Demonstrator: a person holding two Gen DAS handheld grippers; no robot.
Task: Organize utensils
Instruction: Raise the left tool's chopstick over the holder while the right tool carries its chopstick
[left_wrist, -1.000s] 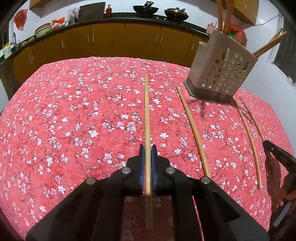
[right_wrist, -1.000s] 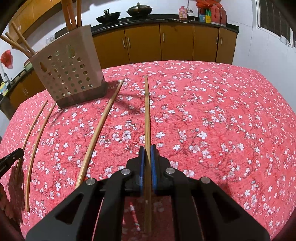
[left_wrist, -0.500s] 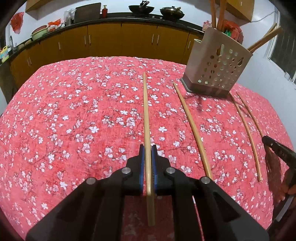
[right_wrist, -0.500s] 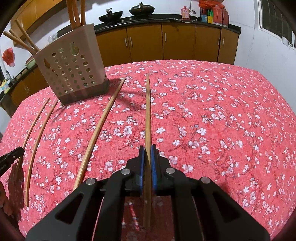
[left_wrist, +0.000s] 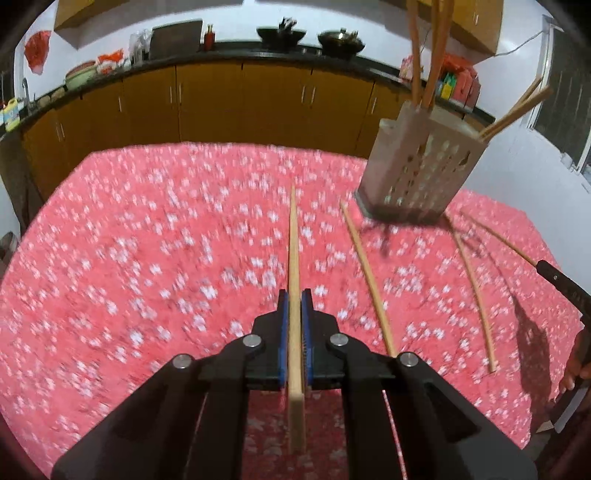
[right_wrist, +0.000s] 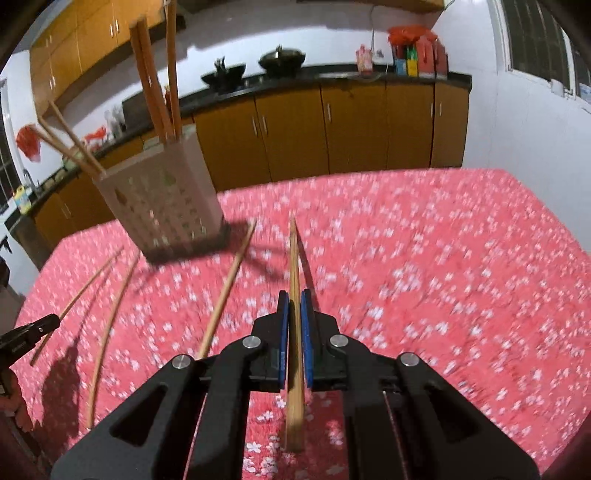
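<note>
My left gripper (left_wrist: 294, 295) is shut on a wooden chopstick (left_wrist: 293, 240) that points forward above the red floral tablecloth (left_wrist: 147, 258). My right gripper (right_wrist: 294, 295) is shut on another wooden chopstick (right_wrist: 294, 254), also lifted off the cloth. A beige perforated utensil holder (left_wrist: 421, 173) stands at the far right in the left wrist view and at the far left in the right wrist view (right_wrist: 162, 206), with several chopsticks standing in it. Three loose chopsticks lie on the cloth: one (left_wrist: 367, 277) beside the holder and two thin curved ones (left_wrist: 472, 288) further out.
Brown kitchen cabinets (left_wrist: 221, 103) with a dark counter, woks and bottles stand behind the table. A white wall and window (right_wrist: 535, 37) are at the right. The other gripper's tip shows at each view's edge (left_wrist: 561, 280) (right_wrist: 29, 328).
Both grippers have lifted and tilted up with their chopsticks. The holder now looks further and lower in view. The picture is blurred from motion.
</note>
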